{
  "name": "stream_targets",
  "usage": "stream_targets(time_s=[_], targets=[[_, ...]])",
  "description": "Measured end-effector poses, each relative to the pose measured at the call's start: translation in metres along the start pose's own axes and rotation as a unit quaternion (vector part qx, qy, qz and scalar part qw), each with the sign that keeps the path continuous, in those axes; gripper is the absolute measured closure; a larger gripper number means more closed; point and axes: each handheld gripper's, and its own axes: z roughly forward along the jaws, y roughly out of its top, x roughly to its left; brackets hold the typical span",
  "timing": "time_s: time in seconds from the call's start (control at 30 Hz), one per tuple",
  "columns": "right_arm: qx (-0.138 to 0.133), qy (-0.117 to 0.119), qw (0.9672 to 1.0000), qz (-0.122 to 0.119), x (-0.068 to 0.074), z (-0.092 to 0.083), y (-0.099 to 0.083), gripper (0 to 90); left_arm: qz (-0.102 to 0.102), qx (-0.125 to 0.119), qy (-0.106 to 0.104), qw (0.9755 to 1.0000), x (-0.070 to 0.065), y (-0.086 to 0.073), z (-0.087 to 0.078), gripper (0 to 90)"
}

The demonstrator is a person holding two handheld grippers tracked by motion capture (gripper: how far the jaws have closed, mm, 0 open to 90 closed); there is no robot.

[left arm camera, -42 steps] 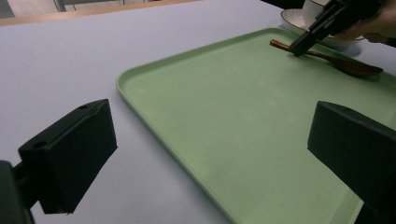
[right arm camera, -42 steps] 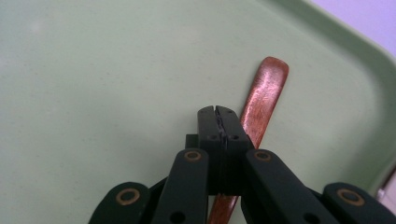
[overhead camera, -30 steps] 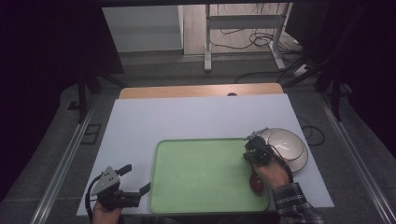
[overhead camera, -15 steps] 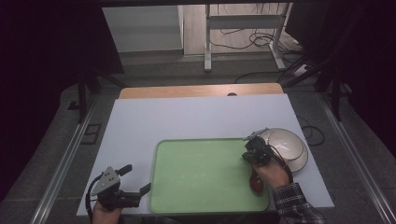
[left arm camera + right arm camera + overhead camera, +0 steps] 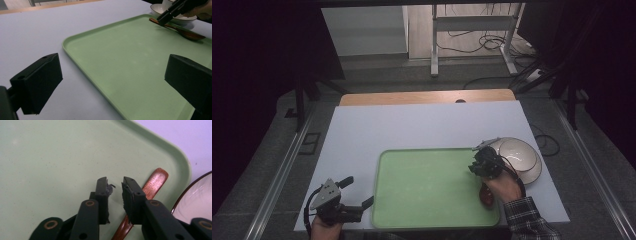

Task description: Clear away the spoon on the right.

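Observation:
A brown wooden spoon [image 5: 155,181] lies on the green tray [image 5: 432,185] near its right edge, handle pointing away from the person. My right gripper [image 5: 115,188] hovers just over the handle. Its jaws have just been opening and stand a little apart with nothing between them, and the spoon [image 5: 185,32] runs under the right-hand jaw. In the high view the right gripper [image 5: 479,165] sits at the tray's right side with the spoon's bowl [image 5: 487,195] beside the hand. My left gripper [image 5: 357,191] rests open by the tray's front left corner, its jaws wide and empty [image 5: 113,85].
A white bowl [image 5: 517,152] with a dark rim stands on a plate just right of the tray, close to the right gripper. The white table top [image 5: 412,125] stretches behind the tray. A wooden strip [image 5: 427,96] edges its far side.

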Motion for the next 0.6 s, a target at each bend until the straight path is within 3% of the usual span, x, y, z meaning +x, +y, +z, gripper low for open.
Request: stream_targets(time_s=[0.6], targets=[[-0.036, 0.001, 0.9993, -0.012, 0.005, -0.0064, 0.0008, 50.1, 0.0, -0.001, 0.001, 1.0, 0.0002, -0.0002, 0.0, 1.0]])
